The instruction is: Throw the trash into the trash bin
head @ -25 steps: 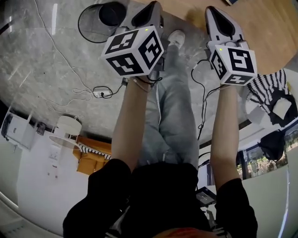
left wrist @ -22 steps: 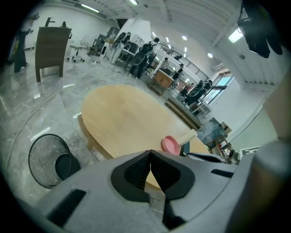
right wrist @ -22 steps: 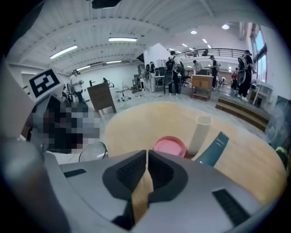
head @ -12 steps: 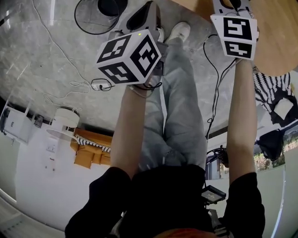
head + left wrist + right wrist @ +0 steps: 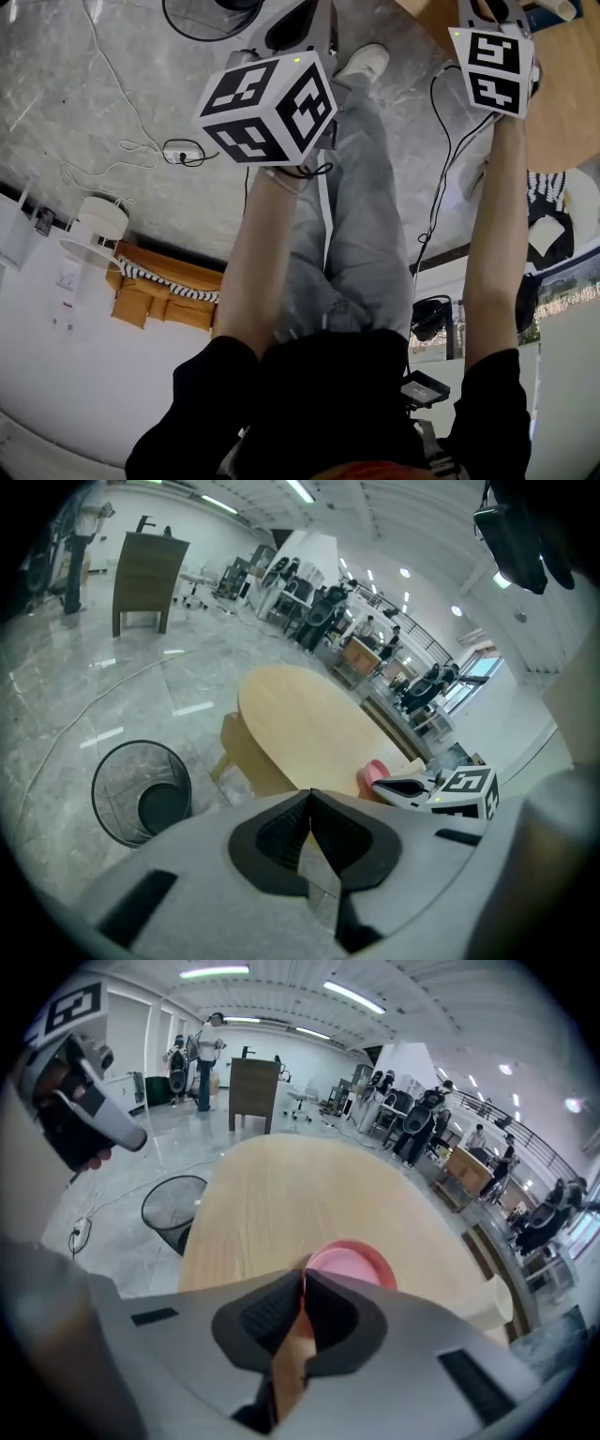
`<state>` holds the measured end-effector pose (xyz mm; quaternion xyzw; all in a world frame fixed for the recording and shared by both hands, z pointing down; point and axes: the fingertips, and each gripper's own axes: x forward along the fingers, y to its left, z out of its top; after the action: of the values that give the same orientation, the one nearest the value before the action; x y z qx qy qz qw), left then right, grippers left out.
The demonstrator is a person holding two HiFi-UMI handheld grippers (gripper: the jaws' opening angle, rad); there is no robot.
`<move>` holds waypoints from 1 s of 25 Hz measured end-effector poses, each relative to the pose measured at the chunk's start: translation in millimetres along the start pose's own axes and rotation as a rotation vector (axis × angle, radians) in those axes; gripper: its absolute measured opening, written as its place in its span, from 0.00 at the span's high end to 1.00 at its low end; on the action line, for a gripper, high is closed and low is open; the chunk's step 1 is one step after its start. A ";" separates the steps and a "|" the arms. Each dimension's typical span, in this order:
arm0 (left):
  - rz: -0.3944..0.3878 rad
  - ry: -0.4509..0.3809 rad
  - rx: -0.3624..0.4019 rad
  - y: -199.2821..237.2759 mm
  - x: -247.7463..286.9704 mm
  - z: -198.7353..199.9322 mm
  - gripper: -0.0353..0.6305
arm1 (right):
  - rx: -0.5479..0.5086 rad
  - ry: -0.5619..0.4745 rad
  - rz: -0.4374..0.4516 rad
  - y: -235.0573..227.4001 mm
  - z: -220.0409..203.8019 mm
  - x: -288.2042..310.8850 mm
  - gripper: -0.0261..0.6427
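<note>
By the tabletop [image 5: 300,1194], my left tool [image 5: 309,794] and right tool [image 5: 302,1274] sit clenched, empty; reaching the pink cup [image 5: 352,1258] needs jaws opened.

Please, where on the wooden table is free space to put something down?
The table is bare from the pink dish to its far edge, and along the side toward the trash bin. It is crowded near the dish, just ahead of the right gripper.

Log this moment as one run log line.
left gripper: shut, empty | right gripper: shut, empty, above table near pink object | trash bin: on floor beside table
</note>
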<state>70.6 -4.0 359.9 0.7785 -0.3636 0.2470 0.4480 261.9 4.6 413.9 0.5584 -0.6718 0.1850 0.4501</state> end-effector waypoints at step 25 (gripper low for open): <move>0.319 -0.220 -0.338 230.1 -150.3 -27.3 0.93 | -0.280 -0.204 0.359 259.9 170.8 16.8 0.94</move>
<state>-204.4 -5.0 385.3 0.6477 -0.5645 0.1640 0.4847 -43.9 -53.6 403.7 0.3782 -0.8212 0.1098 0.4130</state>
